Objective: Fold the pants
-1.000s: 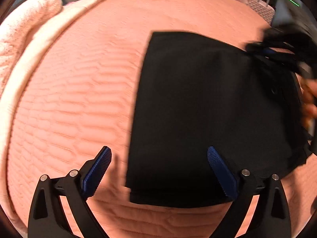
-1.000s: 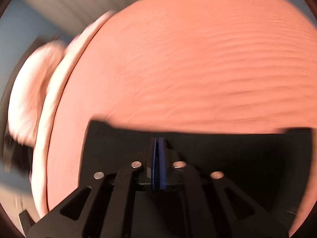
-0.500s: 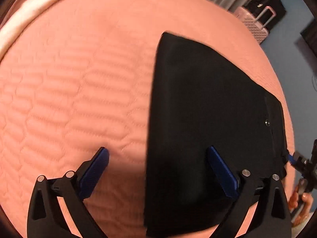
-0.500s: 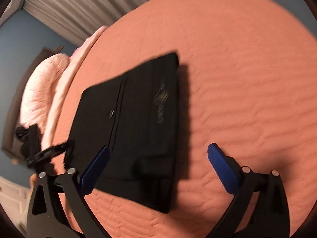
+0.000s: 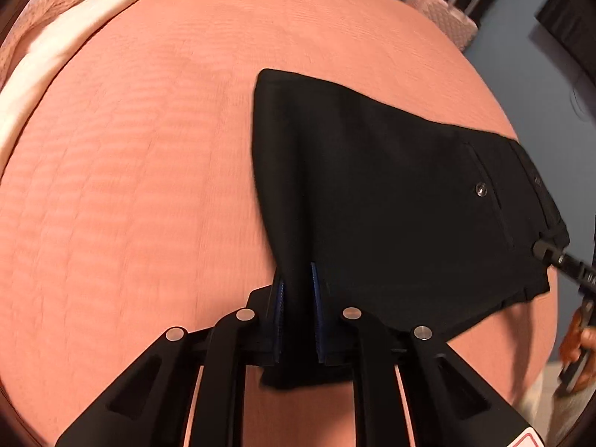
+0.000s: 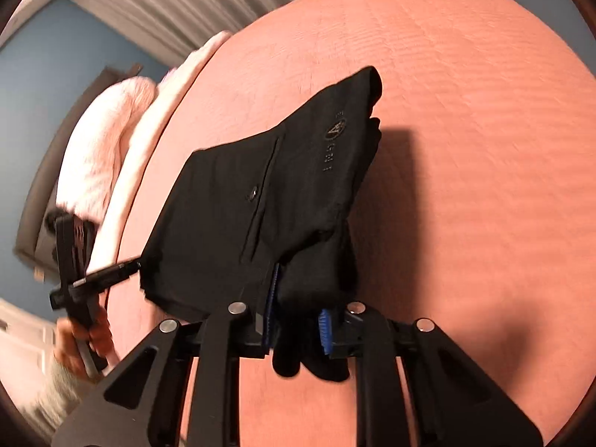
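Salmon quilted bedspread [image 5: 149,186] fills both views, and we take it as our landmark. Our left gripper [image 5: 298,309] is closed on the near corner of the folded black pants [image 5: 391,205], blue pads [image 5: 279,298] pressing cloth on both sides, with a small tail of fabric hanging below the pinch. Our right gripper [image 6: 298,316] likewise clamps a bunched edge of the pants [image 6: 260,193], blue pads [image 6: 325,329] gripping a thick wad that droops beneath them.

Pants sit at the near side of the bedspread, partly lifted off it at the gripped ends; they throw a dark shadow on the bedspread in the right wrist view. A pocket slit with a small metal button [image 5: 481,189] faces up, and a pale logo [image 6: 336,129] shows near the far fold.

From the left wrist view, the right gripper's tip [image 5: 558,259] meets the waistband edge. From the right wrist view, the left gripper [image 6: 108,273] meets the opposite corner.

Beyond the bedspread's far edge: pale pink pillows [image 6: 104,141], pleated curtains [image 6: 178,0], blue wall [image 6: 44,67], and a pink suitcase [image 5: 447,18].
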`<state>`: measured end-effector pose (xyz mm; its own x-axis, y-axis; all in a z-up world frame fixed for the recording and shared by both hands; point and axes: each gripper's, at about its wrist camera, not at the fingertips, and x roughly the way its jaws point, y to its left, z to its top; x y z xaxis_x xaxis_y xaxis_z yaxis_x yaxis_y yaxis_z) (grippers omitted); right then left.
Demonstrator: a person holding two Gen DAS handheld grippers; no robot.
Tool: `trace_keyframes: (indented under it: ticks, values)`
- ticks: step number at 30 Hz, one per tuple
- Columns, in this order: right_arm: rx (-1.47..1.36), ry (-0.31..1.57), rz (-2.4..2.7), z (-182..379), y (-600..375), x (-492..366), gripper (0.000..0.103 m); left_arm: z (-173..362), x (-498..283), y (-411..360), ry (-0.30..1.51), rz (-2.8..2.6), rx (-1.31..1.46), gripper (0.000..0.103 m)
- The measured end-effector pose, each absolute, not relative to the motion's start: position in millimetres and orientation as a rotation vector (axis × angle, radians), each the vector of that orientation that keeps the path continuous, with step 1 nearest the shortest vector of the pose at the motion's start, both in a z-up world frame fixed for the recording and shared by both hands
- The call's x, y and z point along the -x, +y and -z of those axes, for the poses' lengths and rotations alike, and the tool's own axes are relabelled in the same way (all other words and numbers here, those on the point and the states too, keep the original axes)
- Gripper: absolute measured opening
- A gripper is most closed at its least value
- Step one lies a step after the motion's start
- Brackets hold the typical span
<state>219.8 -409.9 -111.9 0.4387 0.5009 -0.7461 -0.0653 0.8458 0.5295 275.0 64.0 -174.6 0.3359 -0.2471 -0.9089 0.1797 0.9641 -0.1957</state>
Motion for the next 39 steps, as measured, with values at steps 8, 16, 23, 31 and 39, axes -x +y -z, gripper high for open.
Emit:
trace_keyframes:
  ticks: [8,16,23,31,39]
  values:
    - [-0.521,1.125,-0.288,154,-437,-171,0.070,179,-237,81,1.145,0.095,0.015,0.041]
    - [-0.601,1.079,-0.333,175,-426,-170,0.087,219,-274,66,1.281,0.248,0.175,0.093]
    - [-0.480,1.121,-0.386,135,-402,-188,0.023,189,-246,59,1.267,0.308,0.109,0.021]
    - [-0.607,1.184,-0.356,156,-455,-165,0.074,187,-221,110,1.273,0.200,0.246,0.066]
    - [-0.721,1.124,-0.524,180,-455,-235,0.085,216,-291,103,1.300,0.311,0.304,0.086]
